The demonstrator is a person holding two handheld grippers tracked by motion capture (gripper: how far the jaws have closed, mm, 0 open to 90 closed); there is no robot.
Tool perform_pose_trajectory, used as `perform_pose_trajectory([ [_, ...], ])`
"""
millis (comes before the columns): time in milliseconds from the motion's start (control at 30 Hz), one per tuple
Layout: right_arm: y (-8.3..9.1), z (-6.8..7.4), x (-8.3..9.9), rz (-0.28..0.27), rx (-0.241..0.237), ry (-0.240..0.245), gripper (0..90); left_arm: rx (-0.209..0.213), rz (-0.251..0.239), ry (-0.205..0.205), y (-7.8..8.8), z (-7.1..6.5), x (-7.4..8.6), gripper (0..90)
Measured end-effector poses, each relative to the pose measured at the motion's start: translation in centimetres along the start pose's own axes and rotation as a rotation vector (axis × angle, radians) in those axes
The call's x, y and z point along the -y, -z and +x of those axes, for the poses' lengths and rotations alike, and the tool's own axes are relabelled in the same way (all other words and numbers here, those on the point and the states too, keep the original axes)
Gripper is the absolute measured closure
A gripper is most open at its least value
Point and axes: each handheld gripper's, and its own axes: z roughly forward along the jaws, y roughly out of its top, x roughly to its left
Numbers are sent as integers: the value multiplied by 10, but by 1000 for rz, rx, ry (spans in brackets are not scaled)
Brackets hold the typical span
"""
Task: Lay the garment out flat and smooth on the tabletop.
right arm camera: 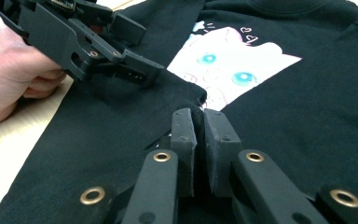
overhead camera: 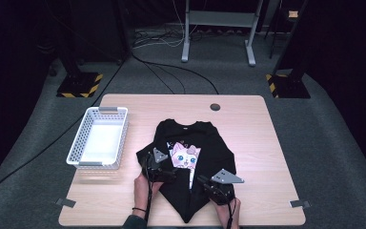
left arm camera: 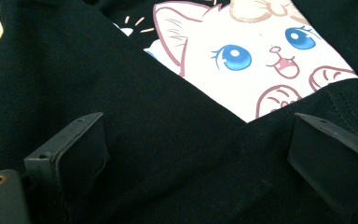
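At the bench's (overhead camera: 124,102) near edge, the right hand-held gripper (right arm camera: 199,135) is clamped on a black fold of the T-shirt (overhead camera: 209,143), pinched between its closed jaws. Just beyond at ten o'clock, the left hand-held gripper (left arm camera: 196,154) rests jaws apart on the folded sleeve. The shirt lies mid-bench, cat print (overhead camera: 186,156) showing; the white basket (overhead camera: 88,143) sits at nine o'clock of it
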Motion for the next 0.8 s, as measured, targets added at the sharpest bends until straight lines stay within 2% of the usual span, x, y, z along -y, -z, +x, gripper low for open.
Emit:
perform_pose_trajectory([
  [500, 33, 1, 3, -21, 21, 6, 827, 0, -3, -2, 0, 0, 0, 61],
  [800, 44, 0, 6, -26, 35, 0, 827, 0, -3, -3, 0, 0, 0, 61],
])
